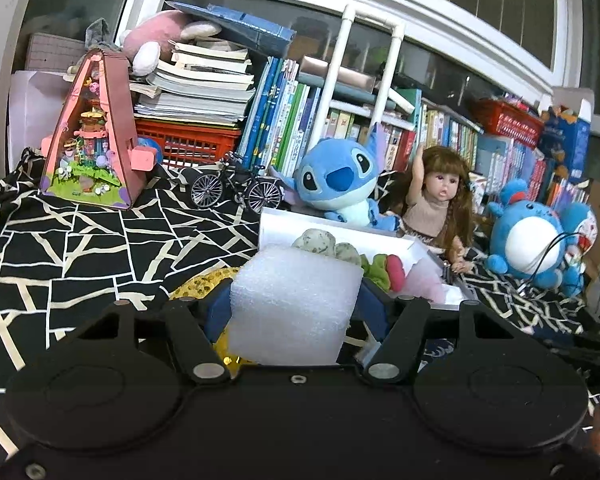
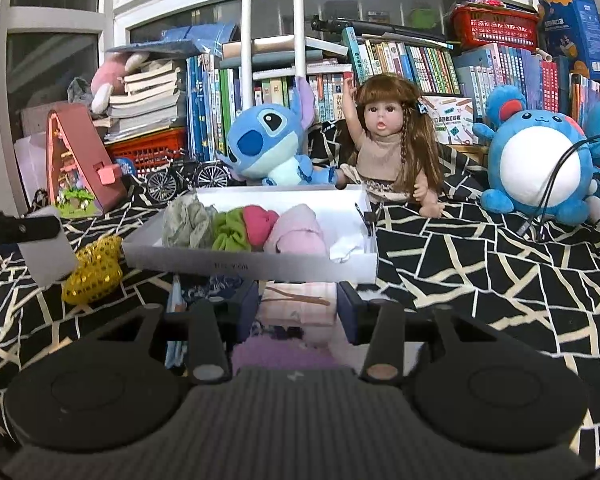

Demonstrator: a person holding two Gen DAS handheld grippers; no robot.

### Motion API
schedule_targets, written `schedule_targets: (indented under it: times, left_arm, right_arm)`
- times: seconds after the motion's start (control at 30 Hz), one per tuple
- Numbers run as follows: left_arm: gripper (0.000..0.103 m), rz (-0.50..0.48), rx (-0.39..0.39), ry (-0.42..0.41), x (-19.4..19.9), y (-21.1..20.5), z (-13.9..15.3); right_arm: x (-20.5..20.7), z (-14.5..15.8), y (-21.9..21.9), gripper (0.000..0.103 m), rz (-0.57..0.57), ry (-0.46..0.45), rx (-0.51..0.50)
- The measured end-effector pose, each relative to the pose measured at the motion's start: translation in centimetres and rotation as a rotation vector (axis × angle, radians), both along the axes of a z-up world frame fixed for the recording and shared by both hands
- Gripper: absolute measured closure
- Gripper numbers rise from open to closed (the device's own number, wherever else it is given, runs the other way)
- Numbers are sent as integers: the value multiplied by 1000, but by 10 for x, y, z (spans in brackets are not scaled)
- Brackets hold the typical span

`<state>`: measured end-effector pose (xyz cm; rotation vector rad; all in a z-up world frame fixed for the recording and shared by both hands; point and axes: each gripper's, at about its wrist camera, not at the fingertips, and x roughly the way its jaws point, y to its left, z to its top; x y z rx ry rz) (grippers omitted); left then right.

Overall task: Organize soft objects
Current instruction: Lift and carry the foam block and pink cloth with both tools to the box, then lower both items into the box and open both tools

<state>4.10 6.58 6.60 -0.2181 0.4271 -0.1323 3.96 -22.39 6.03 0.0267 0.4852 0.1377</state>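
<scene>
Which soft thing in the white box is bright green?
The green scrunchie, second from the left in the white box. The grey-green cloth beside it is duller; the others are red and pink.

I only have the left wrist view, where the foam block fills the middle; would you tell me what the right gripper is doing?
Observer: The right gripper is shut on a pink checked cloth, on the near side of the white box.
Operator: Thank you. What is the yellow thing half hidden behind my block?
Observer: A yellow sequinned pouch, lying on the tablecloth left of the box, outside it.
Operator: And where is my block relative to the box?
Observer: The foam block is left of the box, not over it.
</scene>
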Motion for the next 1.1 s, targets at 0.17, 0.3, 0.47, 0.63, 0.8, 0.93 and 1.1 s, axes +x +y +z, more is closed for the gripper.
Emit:
schedule_targets:
  times: [0.17, 0.3, 0.47, 0.63, 0.8, 0.93, 1.1]
  left_arm:
    - [39, -6, 12, 45, 18, -14, 2]
    - [39, 0, 42, 67, 37, -26, 7]
    - [39, -2, 39, 91, 61, -38, 15]
    - [39, -15, 70, 92, 85, -50, 22]
    - [39, -16, 73, 100, 112, -55, 26]
    - [39, -16, 96, 105, 136, -61, 26]
    - [39, -37, 94, 151, 171, -69, 22]
  right_arm:
    - [17, 13, 0, 55, 4, -2, 15]
    - [35, 21, -3, 55, -8, 17, 65]
    - [59, 27, -7, 55, -28, 43, 103]
    - [81, 30, -11, 55, -47, 72, 129]
    - [104, 32, -16, 55, -71, 108, 158]
    - [123, 32, -20, 55, -89, 138, 167]
    - [154, 32, -23, 55, -103, 182, 164]
